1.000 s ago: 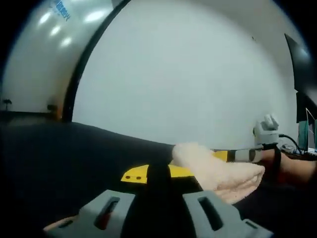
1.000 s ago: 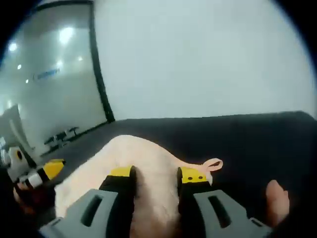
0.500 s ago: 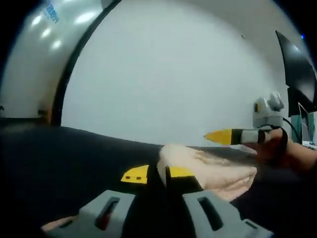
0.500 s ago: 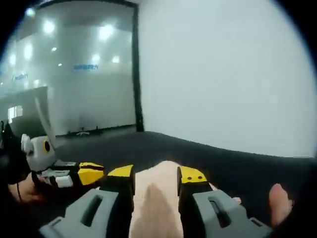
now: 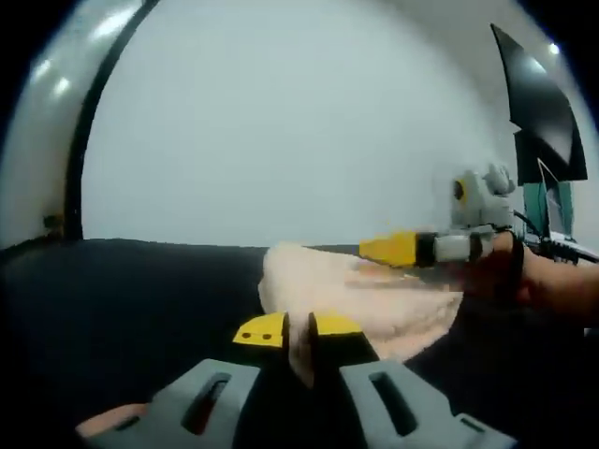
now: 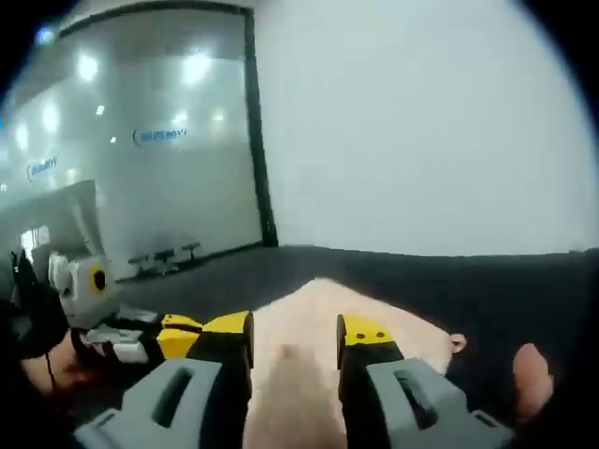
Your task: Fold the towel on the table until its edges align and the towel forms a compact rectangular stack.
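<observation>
A pale wall [image 5: 299, 122] takes up most of the background in the left gripper view, with a dark monitor [image 5: 538, 103] at the far right; in the right gripper view a glass partition [image 6: 140, 159] with reflected ceiling lights stands to the left of that same kind of plain wall. Below it lies the dark desk [image 5: 112, 290], and on the desk rests the towel [image 5: 356, 295], cream-coloured and fluffy, bunched into a low folded mound. The left tool [image 5: 299, 329], with yellow tips on grey arms, is pressed together on a thin edge of the towel that rises between its jaws. In the right gripper view the right tool [image 6: 295, 329] holds its yellow-tipped jaws a little apart, and the towel [image 6: 328, 313] fills the gap between them; whether they actually grip the cloth cannot be told. The right tool [image 5: 398, 249] also reaches in from the right of the left gripper view, just above the towel's far side, carried by a hand [image 5: 552, 285]. A fingertip [image 6: 530, 374] shows at the lower right of the right gripper view, and a small loop tag [image 6: 457, 343] sticks out at the towel's corner.
</observation>
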